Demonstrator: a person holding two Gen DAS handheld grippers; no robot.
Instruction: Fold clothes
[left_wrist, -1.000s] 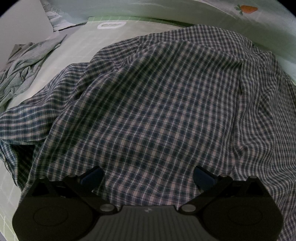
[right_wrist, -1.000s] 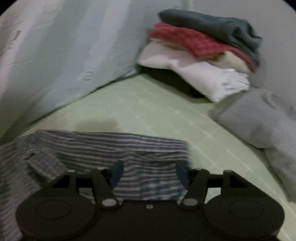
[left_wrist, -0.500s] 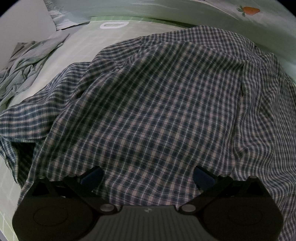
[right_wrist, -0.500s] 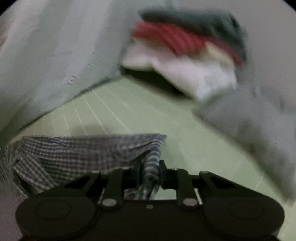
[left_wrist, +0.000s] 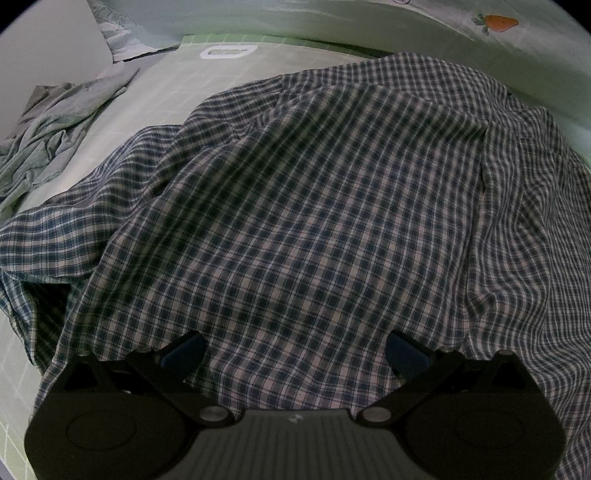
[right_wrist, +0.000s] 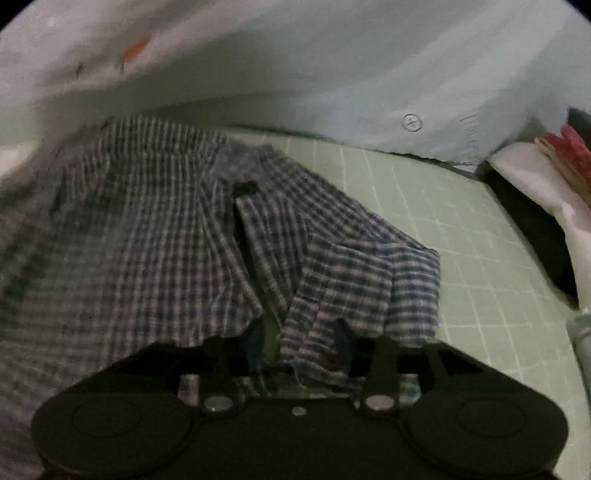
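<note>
one plaid shirt (left_wrist: 314, 206) | left gripper (left_wrist: 295, 354) jaws spread | right gripper (right_wrist: 295, 354) jaws clamping shirt

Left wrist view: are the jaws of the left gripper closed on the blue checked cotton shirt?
No, the left gripper has its jaws spread wide above the blue checked cotton shirt.

Dim light, fisheye-warped edges, right view blurred.

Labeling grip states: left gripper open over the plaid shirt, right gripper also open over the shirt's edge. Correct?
Not quite. The left gripper is open over the plaid shirt, but the right gripper is not open: the right wrist view shows its jaws closed on a bunched fold of the shirt's edge.
</note>
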